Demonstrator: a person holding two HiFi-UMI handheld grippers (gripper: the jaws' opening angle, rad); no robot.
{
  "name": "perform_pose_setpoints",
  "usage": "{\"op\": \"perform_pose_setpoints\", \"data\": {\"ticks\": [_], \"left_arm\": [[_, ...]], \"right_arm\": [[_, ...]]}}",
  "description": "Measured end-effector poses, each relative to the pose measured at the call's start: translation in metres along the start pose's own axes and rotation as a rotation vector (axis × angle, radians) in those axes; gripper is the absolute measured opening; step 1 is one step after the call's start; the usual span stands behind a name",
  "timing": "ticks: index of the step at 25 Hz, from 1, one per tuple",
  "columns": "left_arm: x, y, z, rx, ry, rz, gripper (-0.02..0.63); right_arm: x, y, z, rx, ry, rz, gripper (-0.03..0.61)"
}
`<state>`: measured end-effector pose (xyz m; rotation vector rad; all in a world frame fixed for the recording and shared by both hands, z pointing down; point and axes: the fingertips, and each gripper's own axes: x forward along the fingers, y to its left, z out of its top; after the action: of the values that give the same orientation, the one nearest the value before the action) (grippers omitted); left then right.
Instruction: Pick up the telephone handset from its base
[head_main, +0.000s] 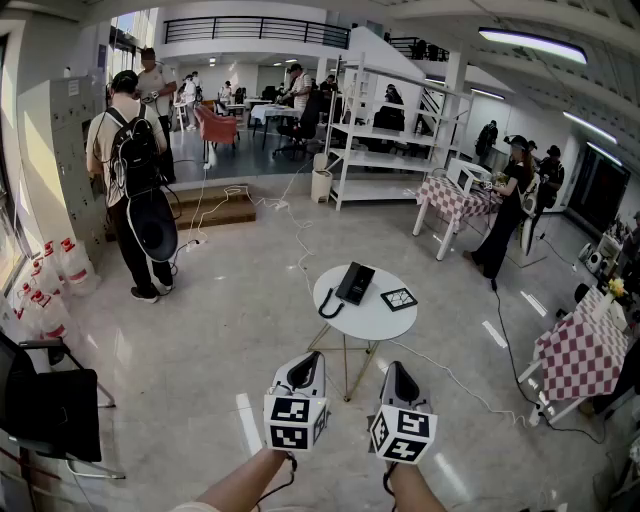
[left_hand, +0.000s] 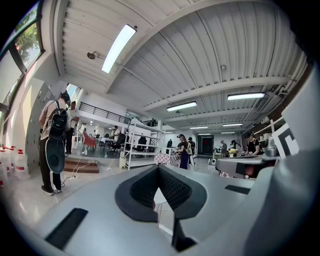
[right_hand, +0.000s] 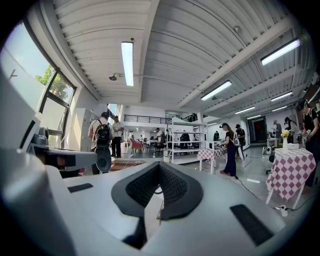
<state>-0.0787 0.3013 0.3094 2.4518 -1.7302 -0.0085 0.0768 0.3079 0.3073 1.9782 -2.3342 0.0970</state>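
Observation:
A black telephone lies on a small round white table, with its handset resting on the base and a coiled cord hanging over the left rim. Both grippers are held side by side nearer to me than the table, well short of it and pointing level toward it. The left gripper is shut with nothing between its jaws. The right gripper is likewise shut and empty. In the left gripper view the closed jaws fill the lower frame. The right gripper view shows its closed jaws the same way.
A black-and-white marker tile lies on the table beside the phone. A white cable runs across the floor under the table. A dark chair stands at the near left, a checked table at the right, and white shelves and several people are farther back.

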Motion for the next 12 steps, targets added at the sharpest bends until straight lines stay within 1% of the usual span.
{"op": "perform_pose_setpoints", "data": {"ticks": [8, 12], "left_arm": [[0.002, 0.027, 0.007, 0.015, 0.0, -0.001, 0.003], [0.003, 0.034, 0.002, 0.015, 0.014, -0.006, 0.003]], "right_arm": [[0.017, 0.028, -0.002, 0.004, 0.009, 0.013, 0.02], [0.024, 0.039, -0.01, 0.061, 0.023, 0.045, 0.02]]}}
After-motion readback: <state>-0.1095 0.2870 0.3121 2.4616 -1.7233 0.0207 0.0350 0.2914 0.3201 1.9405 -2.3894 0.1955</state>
